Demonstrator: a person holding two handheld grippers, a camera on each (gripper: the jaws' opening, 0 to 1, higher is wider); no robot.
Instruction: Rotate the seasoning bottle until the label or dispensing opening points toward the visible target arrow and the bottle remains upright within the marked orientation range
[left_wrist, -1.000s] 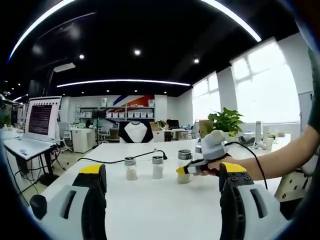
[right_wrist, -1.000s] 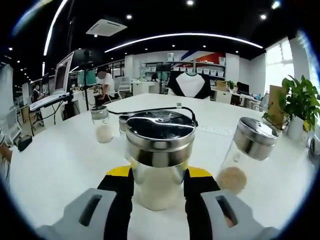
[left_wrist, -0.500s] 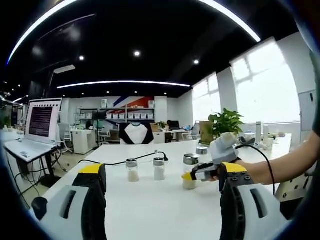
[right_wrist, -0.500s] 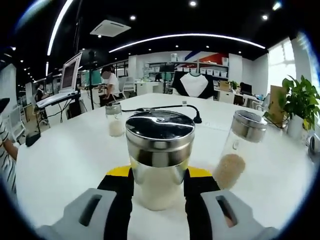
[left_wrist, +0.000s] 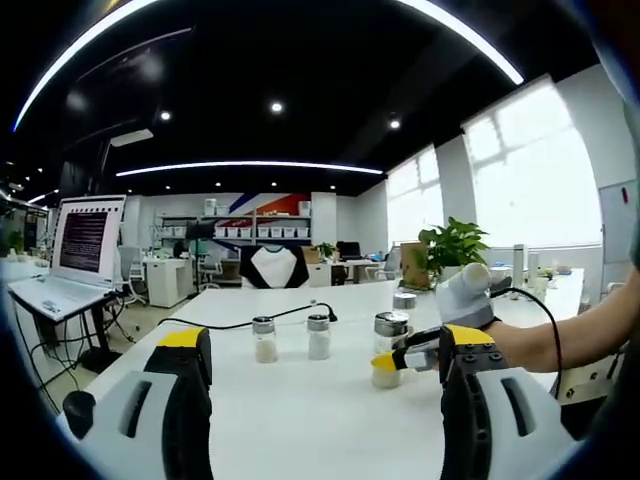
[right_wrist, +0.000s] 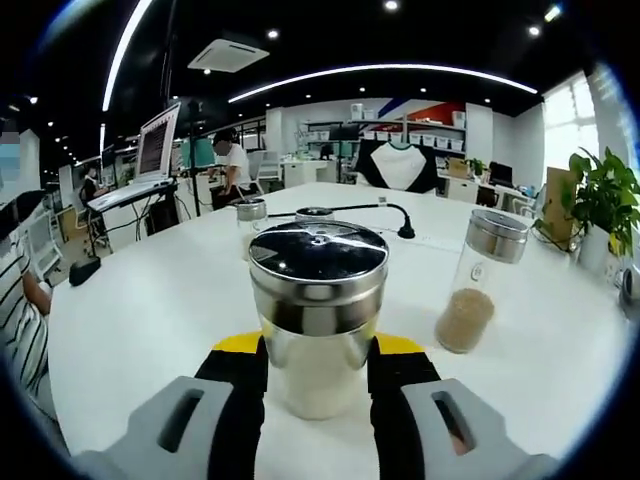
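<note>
A glass seasoning bottle (right_wrist: 318, 330) with a steel lid and pale grains stands upright on the white table (right_wrist: 150, 310). My right gripper (right_wrist: 318, 352) is shut on its lower body, one black and yellow jaw on each side. From the right of the left gripper view the same bottle (left_wrist: 388, 350) appears, held by the right gripper (left_wrist: 415, 357) and a person's hand. My left gripper (left_wrist: 325, 345) hovers over the table's near part, open, with nothing between its fingers.
A taller bottle of brown grains (right_wrist: 478, 282) stands to the right of the held one. Two small bottles (left_wrist: 263, 340) (left_wrist: 319, 337) stand mid-table beside a black cable (left_wrist: 240, 322). A laptop (left_wrist: 85, 245) sits at the left, a plant (left_wrist: 452, 245) at the right.
The right gripper has swung with the bottle still in it: its view's background slid right. In the left gripper view it moved right and nearer. The left gripper stayed put.
</note>
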